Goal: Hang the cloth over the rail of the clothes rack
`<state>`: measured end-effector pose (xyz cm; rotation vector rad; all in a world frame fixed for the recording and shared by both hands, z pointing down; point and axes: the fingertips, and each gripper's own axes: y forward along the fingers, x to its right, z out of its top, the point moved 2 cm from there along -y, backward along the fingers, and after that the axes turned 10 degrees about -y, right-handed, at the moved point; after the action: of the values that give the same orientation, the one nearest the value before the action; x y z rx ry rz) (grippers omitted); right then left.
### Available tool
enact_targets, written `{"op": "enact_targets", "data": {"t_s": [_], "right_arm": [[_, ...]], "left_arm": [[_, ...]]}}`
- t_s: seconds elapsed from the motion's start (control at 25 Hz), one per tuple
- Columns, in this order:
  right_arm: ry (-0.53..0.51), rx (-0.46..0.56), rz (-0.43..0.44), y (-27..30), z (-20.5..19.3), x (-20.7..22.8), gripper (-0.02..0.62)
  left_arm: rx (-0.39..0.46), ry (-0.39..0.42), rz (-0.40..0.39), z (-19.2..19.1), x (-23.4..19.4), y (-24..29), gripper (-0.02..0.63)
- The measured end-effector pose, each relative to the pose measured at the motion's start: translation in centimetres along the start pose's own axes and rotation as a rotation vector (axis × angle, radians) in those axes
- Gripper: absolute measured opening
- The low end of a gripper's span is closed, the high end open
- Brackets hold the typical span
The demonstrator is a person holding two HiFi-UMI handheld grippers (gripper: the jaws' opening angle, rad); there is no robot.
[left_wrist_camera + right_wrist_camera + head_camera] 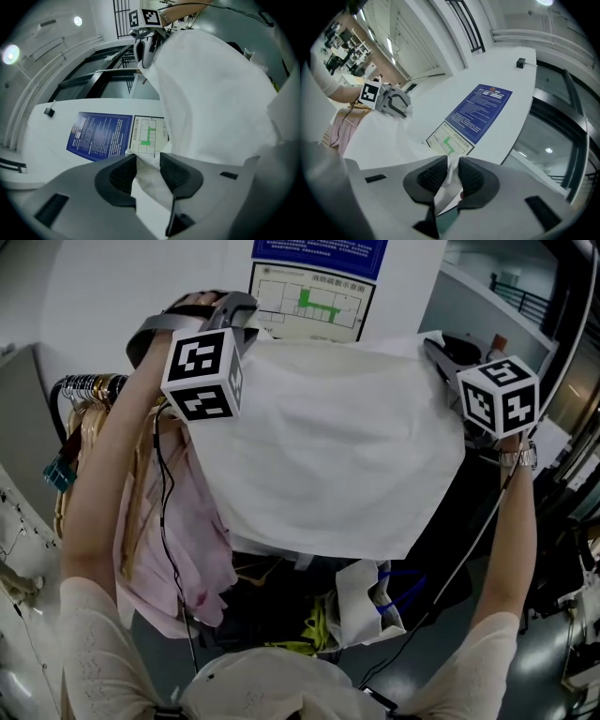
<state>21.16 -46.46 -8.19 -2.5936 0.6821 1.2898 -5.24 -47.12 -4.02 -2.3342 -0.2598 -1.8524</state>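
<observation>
A white cloth [328,446] is stretched wide between my two raised grippers, and its lower edge hangs in front of the clothes rack. My left gripper [223,304] is at the cloth's top left corner. In the left gripper view the jaws [147,161] stand wide and the corner lies loose between them. My right gripper [439,351] is at the top right corner. In the right gripper view [452,168] a bunched cloth corner [449,182] sits in the narrow gap between its jaws. Hanger hooks [94,388] mark the rail at the left. The cloth hides the rest of the rail.
A pink garment [187,540] hangs on wooden hangers under my left arm. A white wall with a floor plan [314,296] and a blue notice [98,136] stands just behind. Bags [370,601] and dark clothes lie below the cloth. Cables trail down from both grippers.
</observation>
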Motion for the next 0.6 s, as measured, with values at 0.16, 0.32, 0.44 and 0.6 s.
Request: {"op": "enact_targets", "data": {"t_s": [0.16, 0.32, 0.44, 0.6], "right_arm": [[0.106, 0.075, 0.077, -0.8, -0.6, 0.9, 0.067], [0.21, 0.133, 0.19, -2.0, -1.2, 1.5, 0.071], [0.26, 0.156, 0.246, -2.6, -1.9, 2.1, 0.075], [0.27, 0.17, 0.279, -3.2, -2.9, 2.5, 0.081]], "left_arm": [[-0.024, 0.011, -0.027, -0.2, 0.3, 0.3, 0.146], [-0.023, 0.015, -0.039, 0.0, 0.5, 0.5, 0.146], [-0.017, 0.01, -0.031, 0.1, 0.4, 0.4, 0.146], [-0.017, 0.004, -0.035, 0.5, 0.5, 0.3, 0.146]]}}
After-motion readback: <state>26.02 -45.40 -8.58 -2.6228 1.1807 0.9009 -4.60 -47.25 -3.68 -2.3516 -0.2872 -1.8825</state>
